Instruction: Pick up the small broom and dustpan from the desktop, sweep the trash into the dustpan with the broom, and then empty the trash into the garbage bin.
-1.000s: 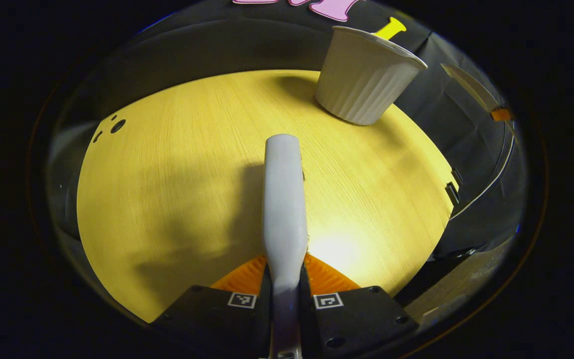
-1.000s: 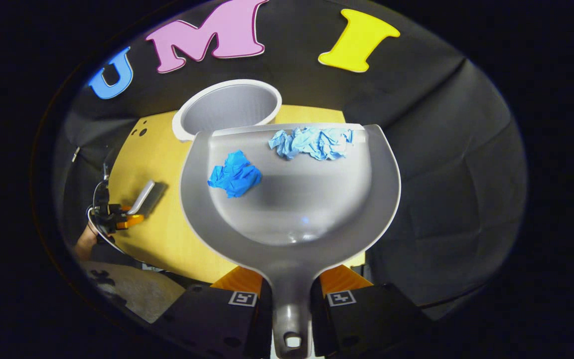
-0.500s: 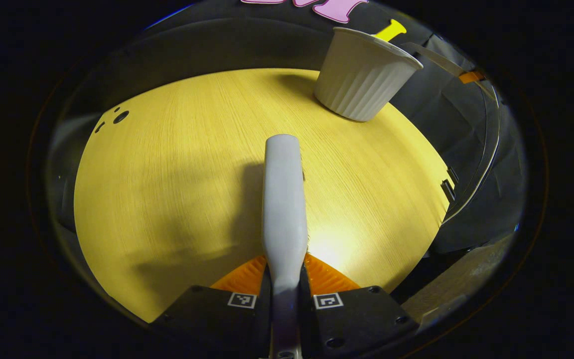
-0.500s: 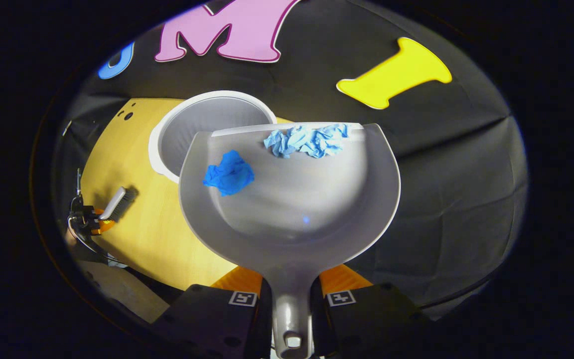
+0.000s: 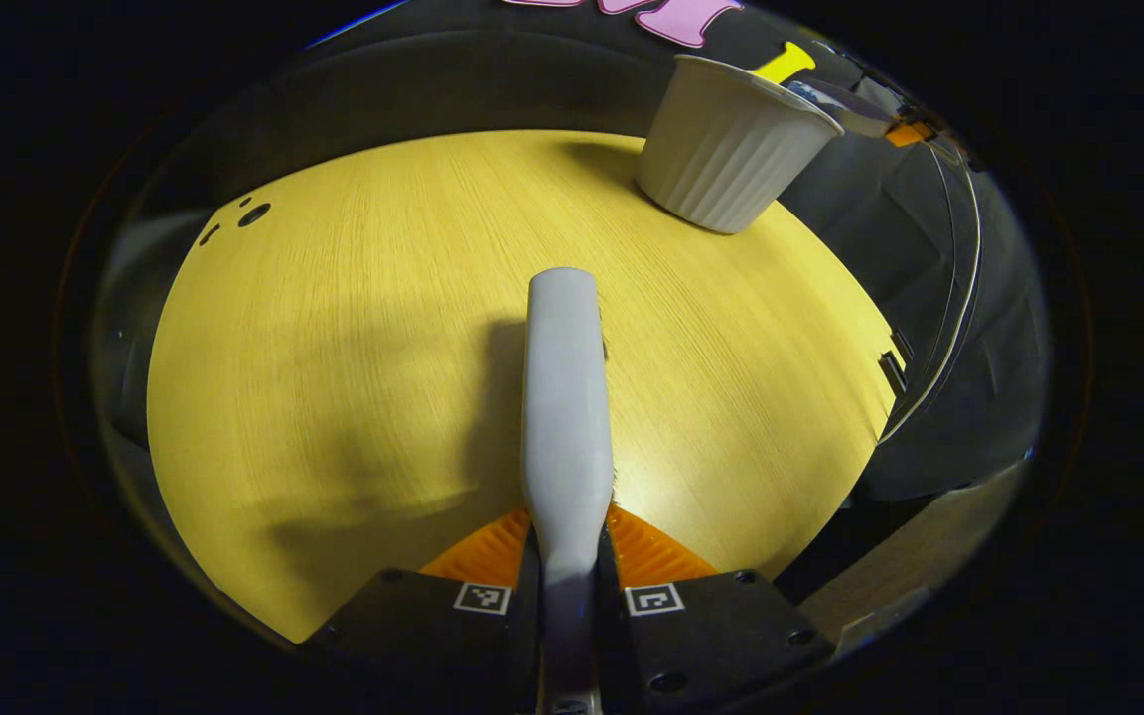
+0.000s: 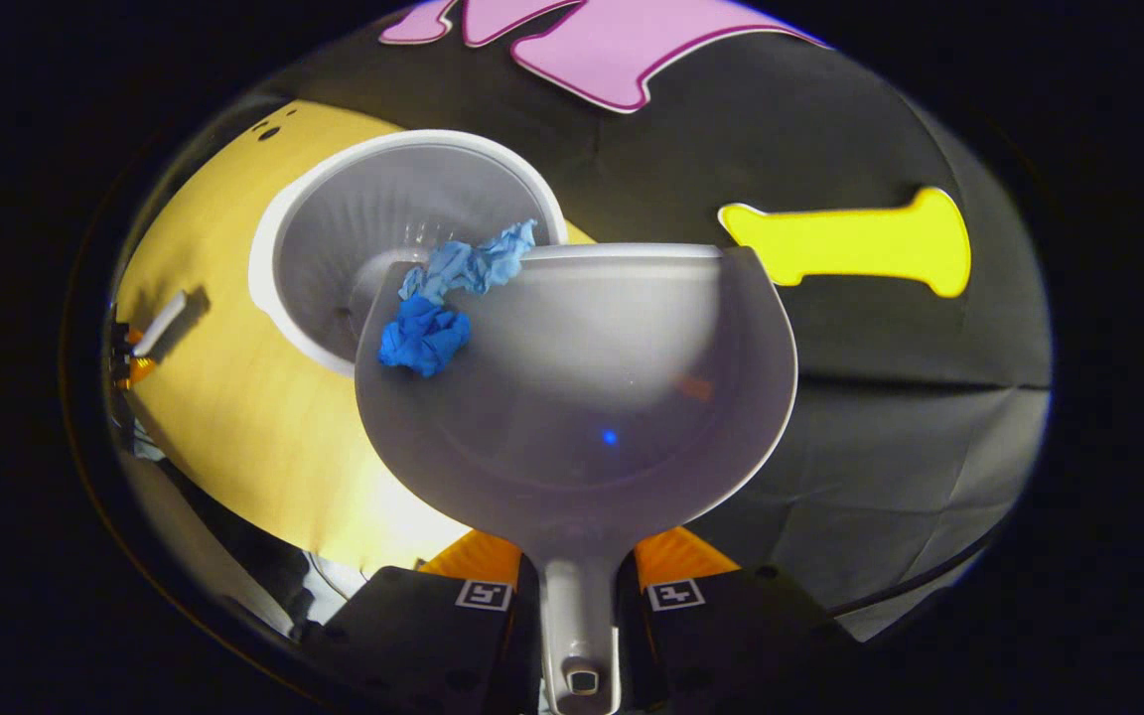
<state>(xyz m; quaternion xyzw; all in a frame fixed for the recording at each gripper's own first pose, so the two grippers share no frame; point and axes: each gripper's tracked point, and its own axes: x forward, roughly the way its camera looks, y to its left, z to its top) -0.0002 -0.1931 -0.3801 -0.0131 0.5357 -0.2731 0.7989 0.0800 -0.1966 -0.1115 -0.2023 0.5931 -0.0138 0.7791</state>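
In the right gripper view my right gripper (image 6: pixel 577 586) is shut on the handle of the grey dustpan (image 6: pixel 592 397), which is tilted to the left over the white ribbed garbage bin (image 6: pixel 373 238). Two blue paper wads, a dark one (image 6: pixel 423 338) and a lighter one (image 6: pixel 468 266), sit at the pan's left lip above the bin's mouth. In the left gripper view my left gripper (image 5: pixel 567 556) is shut on the small broom (image 5: pixel 564 397), held over the yellow desktop (image 5: pixel 334 328). The bin (image 5: pixel 726 149) stands far right there, with the dustpan's edge (image 5: pixel 835 104) above its rim. The broom and left gripper (image 6: pixel 140 348) appear far left.
The yellow desktop (image 6: pixel 224 397) ends close beyond the bin at the black cloth wall. A few small dark holes (image 5: pixel 252 214) mark the table's far left corner. Cables (image 5: pixel 954 288) hang by the table's right edge.
The dustpan has moved over the bin and tilted left; both paper wads slid from its middle and front to its left lip. The broom stayed nearly still.
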